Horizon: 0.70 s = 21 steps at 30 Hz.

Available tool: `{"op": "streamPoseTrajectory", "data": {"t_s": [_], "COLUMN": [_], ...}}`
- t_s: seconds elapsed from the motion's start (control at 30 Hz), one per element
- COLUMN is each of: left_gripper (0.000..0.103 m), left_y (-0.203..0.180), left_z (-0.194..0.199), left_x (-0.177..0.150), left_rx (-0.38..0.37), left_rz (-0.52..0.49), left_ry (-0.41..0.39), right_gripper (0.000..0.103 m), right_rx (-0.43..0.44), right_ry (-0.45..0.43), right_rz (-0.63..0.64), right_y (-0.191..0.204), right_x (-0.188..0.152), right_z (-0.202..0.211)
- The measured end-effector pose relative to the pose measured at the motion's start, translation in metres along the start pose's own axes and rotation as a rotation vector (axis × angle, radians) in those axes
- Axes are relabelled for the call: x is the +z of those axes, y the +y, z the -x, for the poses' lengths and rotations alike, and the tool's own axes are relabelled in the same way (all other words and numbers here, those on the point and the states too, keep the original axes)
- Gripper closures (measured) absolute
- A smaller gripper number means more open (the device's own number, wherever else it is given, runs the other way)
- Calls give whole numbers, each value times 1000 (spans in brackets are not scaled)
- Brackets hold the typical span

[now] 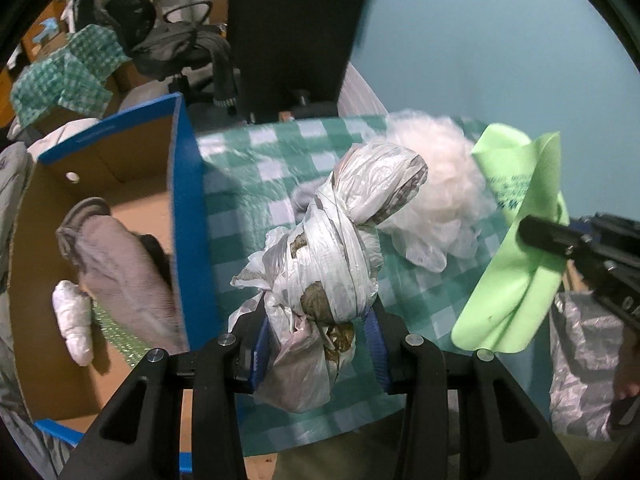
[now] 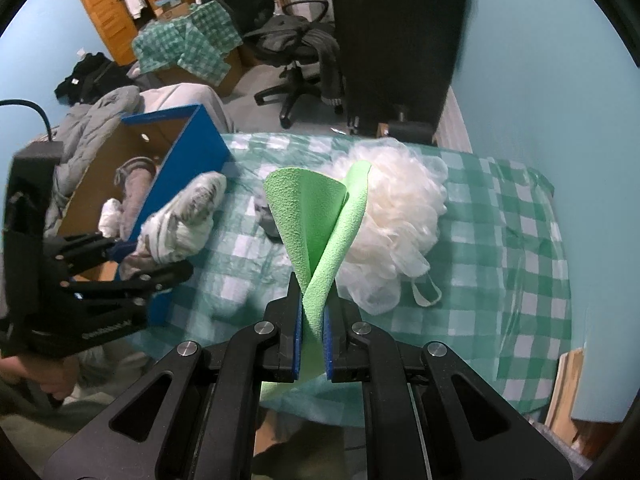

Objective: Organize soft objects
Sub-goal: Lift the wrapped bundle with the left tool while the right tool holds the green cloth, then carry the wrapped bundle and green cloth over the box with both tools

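The left gripper (image 1: 320, 320) is holding a bundle of white plastic bags (image 1: 340, 248); its jaws are closing on the lower part of the bundle, and the blue pads are pressing it from both sides. The bundle is standing up from the jaws, above the table (image 1: 248, 184) with the green and white checked cloth, just beside the blue wall of the cardboard box (image 1: 188, 208). In the box a grey cloth item (image 1: 120, 264) is lying, and next to it a small white wrapped item (image 1: 74, 320).

The right gripper (image 2: 314, 312) is gripping a light green foam sheet (image 2: 316, 216). Its jaws are nearly together with the sheet pinched between them, and the sheet is folding into a cone shape above them. In the left wrist view the same sheet is hanging at the right side, held up above the table.

Behind the green sheet a white fluffy bath sponge (image 2: 396, 220) is resting on the checked cloth, and its cord loop (image 2: 426, 294) is lying on the cloth toward the front edge. A small grey thing (image 2: 266, 220) is lying on the cloth to the left of the sponge, partly hidden by the sheet; what it is, one cannot tell.
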State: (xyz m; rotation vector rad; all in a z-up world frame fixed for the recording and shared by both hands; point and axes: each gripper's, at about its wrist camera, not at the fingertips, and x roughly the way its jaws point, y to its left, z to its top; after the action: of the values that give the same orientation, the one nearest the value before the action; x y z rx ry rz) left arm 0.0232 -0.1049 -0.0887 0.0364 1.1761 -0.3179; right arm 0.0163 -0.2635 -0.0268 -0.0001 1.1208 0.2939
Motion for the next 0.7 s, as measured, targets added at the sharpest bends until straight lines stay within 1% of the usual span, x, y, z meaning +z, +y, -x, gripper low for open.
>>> {"op": "streamPoseTrajectory", "data": {"t_s": [0.17, 0.37, 0.7], "left_gripper": [61, 61, 61], "left_y": [12, 26, 57], "left_z": [23, 38, 57], "left_x": [2, 2, -6], "left_rx": [16, 32, 59], "left_rz": [38, 84, 145], "left_ry": [-43, -76, -97], "right_gripper": [95, 95, 95], "right_rx": [19, 41, 83], "right_ry": [-7, -15, -29], "right_rz": [29, 63, 113], "right_y": [10, 23, 47], "right_x": [8, 18, 35], "right_z": [-1, -3, -10]}}
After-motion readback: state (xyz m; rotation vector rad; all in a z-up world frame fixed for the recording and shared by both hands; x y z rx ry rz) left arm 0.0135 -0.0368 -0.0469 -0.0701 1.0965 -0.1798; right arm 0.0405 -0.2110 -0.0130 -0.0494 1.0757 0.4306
